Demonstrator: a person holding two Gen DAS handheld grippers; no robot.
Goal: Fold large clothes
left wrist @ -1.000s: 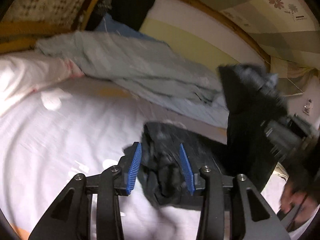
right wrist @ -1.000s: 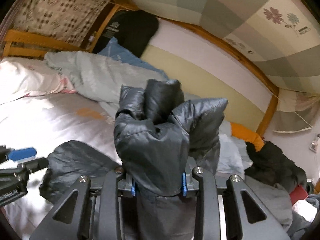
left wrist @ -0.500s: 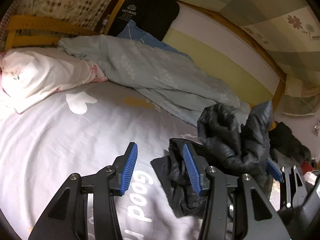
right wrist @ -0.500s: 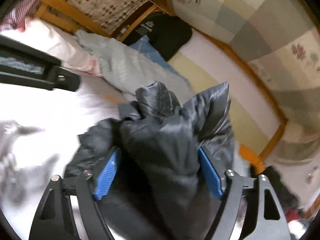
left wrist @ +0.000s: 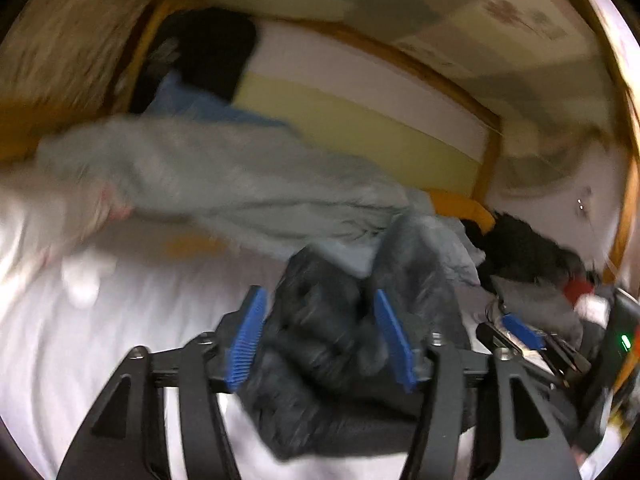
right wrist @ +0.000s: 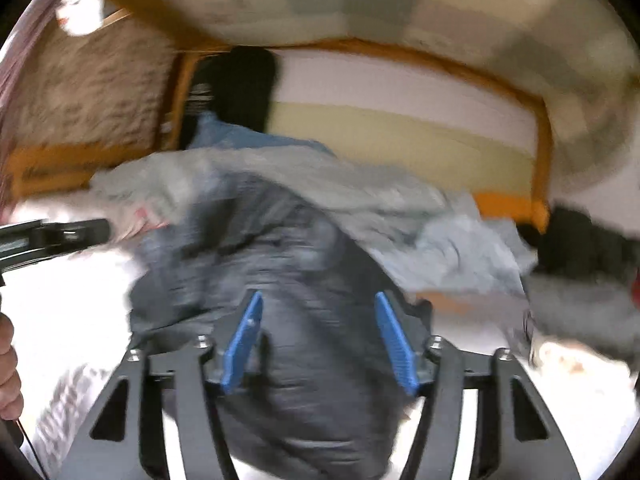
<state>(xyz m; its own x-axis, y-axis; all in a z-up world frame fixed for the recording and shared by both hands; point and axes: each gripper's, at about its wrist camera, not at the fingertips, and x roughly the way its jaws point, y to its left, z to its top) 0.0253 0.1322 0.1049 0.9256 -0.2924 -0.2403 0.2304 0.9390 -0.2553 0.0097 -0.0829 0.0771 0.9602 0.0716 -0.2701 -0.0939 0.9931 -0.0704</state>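
Lying crumpled on the white bed sheet (left wrist: pixel 100 360), the dark padded jacket (left wrist: pixel 320 344) bulges up between the blue pads of both claws. Motion blur smears both views, so no brand or label can be read. The sheet carries some pale grey print at the lower left of the right wrist view, and a black item (right wrist: pixel 240 88) propped in the far corner shows light marks near its edge; both are too blurred to make out.

The left gripper (left wrist: pixel 318 340) has its jaws opening, with a fold of the jacket between the pads; whether the pads press on it is unclear. The right gripper (right wrist: pixel 318 344) has its jaws closing, with the jacket's bulk filling the gap and looking to touch both pads, though the blur leaves the grip uncertain. In the right wrist view a hand (right wrist: pixel 8 372) shows at the left edge, below the black body of the other tool.

Behind the jacket a pale grey-blue quilt (left wrist: pixel 224 184) stretches across the bed, with a blue cloth (left wrist: pixel 188 100) beyond it. The bed has an orange wooden frame (left wrist: pixel 486 164), and a white-and-yellow panel runs along the far side. The wall above is papered in pale checks with a flower motif (left wrist: pixel 516 16). A heap of dark clothes (left wrist: pixel 524 248) lies at the right.
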